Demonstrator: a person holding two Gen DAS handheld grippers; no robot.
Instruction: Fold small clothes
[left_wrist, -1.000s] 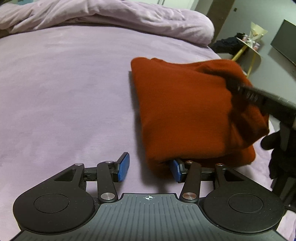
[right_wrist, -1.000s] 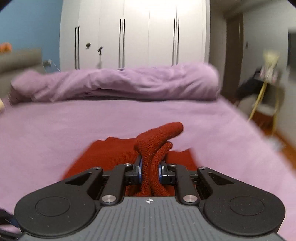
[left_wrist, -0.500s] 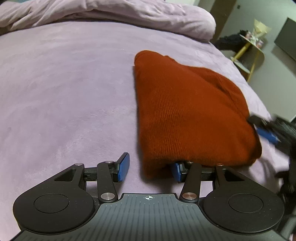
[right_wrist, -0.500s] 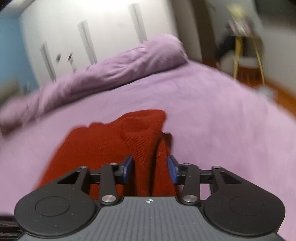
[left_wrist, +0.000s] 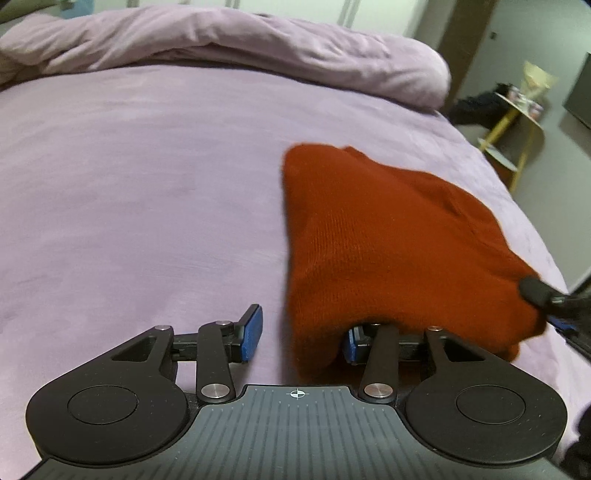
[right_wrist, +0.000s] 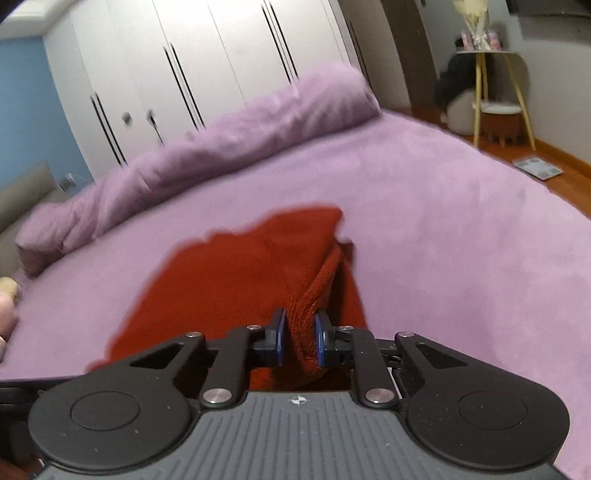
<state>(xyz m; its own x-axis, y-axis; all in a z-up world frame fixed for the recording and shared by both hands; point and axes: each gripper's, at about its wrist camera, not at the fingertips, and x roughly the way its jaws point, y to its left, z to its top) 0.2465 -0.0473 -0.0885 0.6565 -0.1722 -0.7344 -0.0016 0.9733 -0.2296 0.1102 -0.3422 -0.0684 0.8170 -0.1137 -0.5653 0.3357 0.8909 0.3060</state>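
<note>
— Knitwear first: where do we have the rust-red sweater (left_wrist: 388, 240)?

— We see it lying on the lilac bed (left_wrist: 147, 184), folded over itself, well short of the bunched duvet (left_wrist: 258, 48) at the far side. Its near corner droops right into our left gripper (left_wrist: 301, 341).

— And our left fingers?

— We have them partly apart and closing. One blue pad (left_wrist: 251, 334) stands bare over the sheet, clear of the cloth; the other is tucked under the sweater's hem, so the corner sits between them, though we see no pinch on it yet.

— Our right gripper (right_wrist: 300, 338)?

— We see its fingers drawn narrow and closing, with a ridge of the sweater's knit bunched between the two blue pads, both pressing on it. From the left wrist view, that same gripper (left_wrist: 550, 299) meets the garment's far right corner, at the bed's edge.
</note>
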